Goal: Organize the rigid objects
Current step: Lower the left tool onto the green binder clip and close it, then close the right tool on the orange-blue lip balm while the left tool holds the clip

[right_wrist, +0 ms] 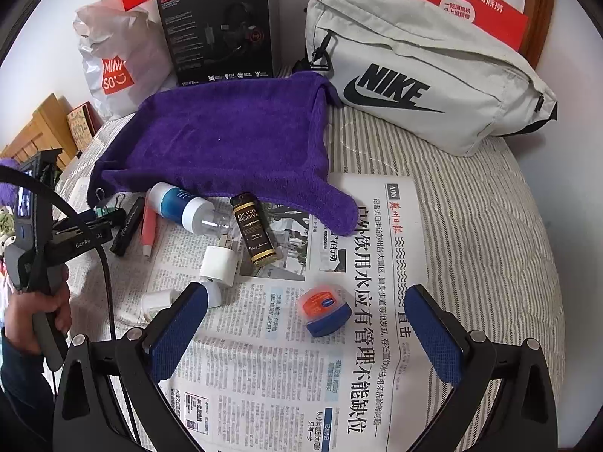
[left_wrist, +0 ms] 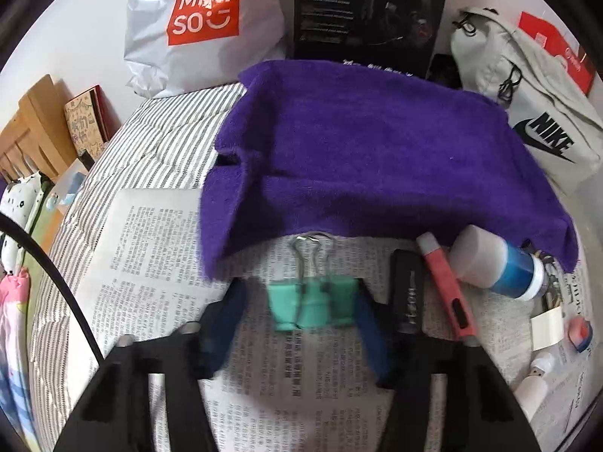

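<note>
A green binder clip [left_wrist: 312,307] lies on the newspaper [left_wrist: 158,263] at the purple towel's [left_wrist: 369,150] near edge. My left gripper [left_wrist: 299,290] straddles it. The right pad [left_wrist: 371,324] is at the clip's side, and a gap shows between the blurred left pad [left_wrist: 226,312] and the clip. Right of it lie a black stick [left_wrist: 409,293], a pink utility knife [left_wrist: 448,286] and a blue-white bottle [left_wrist: 497,263]. My right gripper [right_wrist: 309,295] is open over a small orange-and-blue tin [right_wrist: 324,310]. A white charger [right_wrist: 218,263] and a dark bottle [right_wrist: 256,228] lie beyond it.
A grey Nike bag [right_wrist: 426,75], a black headset box [right_wrist: 222,26] and a white shopping bag [right_wrist: 109,60] line the wall. A small white tube [right_wrist: 162,299] lies by my right gripper's left finger. A hand [right_wrist: 37,312] holds the left gripper's handle. The striped bedding [right_wrist: 490,226] surrounds the newspaper.
</note>
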The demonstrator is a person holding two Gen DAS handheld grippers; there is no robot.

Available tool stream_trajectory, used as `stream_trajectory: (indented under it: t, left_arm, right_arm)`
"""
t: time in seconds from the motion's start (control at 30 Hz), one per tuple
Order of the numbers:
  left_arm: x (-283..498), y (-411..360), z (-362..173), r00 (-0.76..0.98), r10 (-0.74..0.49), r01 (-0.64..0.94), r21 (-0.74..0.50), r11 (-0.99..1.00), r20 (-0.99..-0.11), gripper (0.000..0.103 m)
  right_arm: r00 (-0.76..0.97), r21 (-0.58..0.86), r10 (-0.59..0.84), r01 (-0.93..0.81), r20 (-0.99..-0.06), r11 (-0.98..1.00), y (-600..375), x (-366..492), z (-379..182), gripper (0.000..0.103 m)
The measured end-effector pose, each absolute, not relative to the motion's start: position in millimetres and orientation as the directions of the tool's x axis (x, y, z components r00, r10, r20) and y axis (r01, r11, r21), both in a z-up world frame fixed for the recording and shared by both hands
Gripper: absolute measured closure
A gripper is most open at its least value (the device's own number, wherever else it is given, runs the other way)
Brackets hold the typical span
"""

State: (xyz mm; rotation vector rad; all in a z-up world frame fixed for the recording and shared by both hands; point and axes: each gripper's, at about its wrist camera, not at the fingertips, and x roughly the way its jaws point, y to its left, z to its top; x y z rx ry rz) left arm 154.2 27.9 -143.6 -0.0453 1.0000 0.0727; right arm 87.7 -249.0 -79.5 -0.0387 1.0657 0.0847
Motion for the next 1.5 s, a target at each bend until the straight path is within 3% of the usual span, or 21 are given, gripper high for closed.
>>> stream_trajectory:
  t: [0.1, 0.57, 0.77, 0.87, 0.93, 1.0, 1.1, 1.5]
  left_arm:
    - [150.3, 23.9, -142.0, 0.549, 0.032, -0.054, 0.003, 0.999, -0.835, 0.064]
    - [133.3, 25.4, -144.2, 0.595, 0.035, -0.049, 0.008, 0.999, -0.803, 0.063]
    - [132.5, 25.8, -143.7, 0.597, 0.036, -0.050, 0.007, 0.999, -0.801, 0.063]
    - [132.9, 25.6, -143.3, 0.596, 0.035, -0.049, 0.008, 0.999, -0.803, 0.063]
    - [132.2, 25.8, -143.3, 0.594, 0.032, -0.046, 0.006, 0.999, -0.804, 0.063]
    - [132.0, 26.4, -143.3, 0.593, 0.028, -0.046, 0.002, 0.999, -0.804, 0.063]
    - [131.7, 25.4, -143.2, 0.593, 0.033, -0.046, 0.007, 0.999, -0.804, 0.063]
    - [131.3, 29.5, -141.0, 0.559, -0.006, -0.018, -0.019, 1.000, -0.829, 0.064]
  right_arm:
    - [0.475, 0.018, 0.058, -0.089, -0.878, 0.996, -249.5, 89.2, -82.8, 0.001]
    - [0.489, 0.121, 0.153, -0.098, -0.859, 0.988, -280.4, 89.1, -114.0, 0.001]
    - [0.465, 0.067, 0.134, -0.158, -0.875, 0.985, -270.7, 88.7, -137.1, 0.020]
    - [0.464, -0.001, 0.090, -0.193, -0.881, 0.981, -262.9, 85.8, -147.4, 0.033]
    - [0.490, -0.037, 0.057, -0.181, -0.870, 0.983, -262.9, 83.6, -148.3, 0.049]
    - [0.486, -0.034, 0.069, -0.198, -0.871, 0.980, -263.2, 83.8, -148.9, 0.049]
    - [0.483, -0.021, 0.090, -0.219, -0.871, 0.975, -263.3, 83.0, -148.1, 0.062]
    - [0.492, 0.054, 0.138, -0.180, -0.860, 0.982, -268.0, 90.0, -127.5, 0.061]
